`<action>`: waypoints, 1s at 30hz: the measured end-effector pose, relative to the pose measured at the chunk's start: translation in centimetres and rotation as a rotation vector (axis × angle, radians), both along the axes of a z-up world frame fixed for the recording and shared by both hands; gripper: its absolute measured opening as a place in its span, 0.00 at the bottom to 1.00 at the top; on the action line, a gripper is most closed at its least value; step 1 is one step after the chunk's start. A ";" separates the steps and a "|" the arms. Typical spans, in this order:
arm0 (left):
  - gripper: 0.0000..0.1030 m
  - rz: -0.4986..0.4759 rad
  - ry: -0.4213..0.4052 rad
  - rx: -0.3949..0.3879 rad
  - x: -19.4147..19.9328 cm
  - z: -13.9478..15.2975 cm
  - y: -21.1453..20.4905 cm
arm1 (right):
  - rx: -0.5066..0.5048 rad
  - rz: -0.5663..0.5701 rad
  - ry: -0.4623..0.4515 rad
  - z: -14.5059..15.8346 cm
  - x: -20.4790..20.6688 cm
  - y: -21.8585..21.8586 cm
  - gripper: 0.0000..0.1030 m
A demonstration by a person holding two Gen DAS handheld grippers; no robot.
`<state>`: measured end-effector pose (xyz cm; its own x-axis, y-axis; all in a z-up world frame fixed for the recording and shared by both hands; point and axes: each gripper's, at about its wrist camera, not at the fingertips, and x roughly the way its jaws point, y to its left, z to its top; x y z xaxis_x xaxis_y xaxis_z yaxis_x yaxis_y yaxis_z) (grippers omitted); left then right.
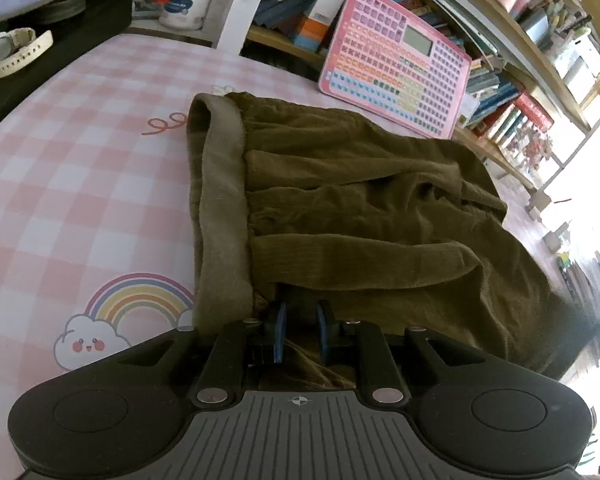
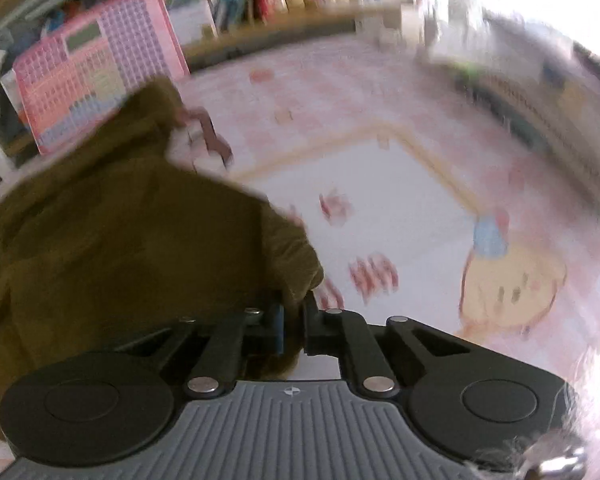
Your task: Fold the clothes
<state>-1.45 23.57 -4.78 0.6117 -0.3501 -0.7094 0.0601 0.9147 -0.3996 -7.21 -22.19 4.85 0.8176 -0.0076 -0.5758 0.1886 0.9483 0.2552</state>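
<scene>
An olive-green corduroy garment (image 1: 360, 208) lies rumpled on the pink checked cloth (image 1: 80, 184), its plain waistband (image 1: 222, 200) running toward me. My left gripper (image 1: 300, 320) is shut on the near edge of the garment beside the waistband, cloth bunched between the blue pads. In the right wrist view, which is motion-blurred, the same olive garment (image 2: 120, 240) fills the left half. My right gripper (image 2: 294, 312) is shut on a lifted corner of it, above the printed cloth (image 2: 380, 208).
A pink toy keyboard board (image 1: 400, 72) leans against low bookshelves (image 1: 520, 92) at the far edge; it shows too in the right view as the pink board (image 2: 96, 68). A white wristwatch (image 1: 12, 52) lies on a black surface far left. A white tub (image 1: 186, 4) stands behind.
</scene>
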 end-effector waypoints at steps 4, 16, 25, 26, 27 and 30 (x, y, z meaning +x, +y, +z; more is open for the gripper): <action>0.17 -0.016 0.009 -0.001 0.0 0.1 0.0 | -0.033 0.056 -0.104 3.8 -1.3 0.8 0.07; 0.17 -0.017 0.007 -0.030 -0.1 -0.2 0.6 | 0.007 -0.098 0.356 -7.3 -2.8 -1.6 0.21; 0.17 -0.031 0.020 -0.006 -0.1 0.1 0.6 | 0.041 -0.112 0.338 -7.1 -2.0 -2.7 0.09; 0.17 -0.032 0.023 -0.002 -0.2 0.1 0.6 | 0.050 -0.101 0.304 -6.2 -2.1 -2.6 0.08; 0.17 -0.032 0.025 0.001 -0.4 0.2 0.7 | 0.061 -0.088 0.266 -5.2 -2.3 -2.5 0.08; 0.17 -0.026 0.029 -0.007 -0.7 0.2 0.8 | 0.091 -0.051 0.153 -2.1 -2.8 -2.1 0.08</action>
<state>-2.12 24.39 -4.56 0.5814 -0.3707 -0.7242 0.0725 0.9102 -0.4077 -9.97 -24.33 2.70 0.7205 0.0108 -0.6934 0.2792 0.9108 0.3043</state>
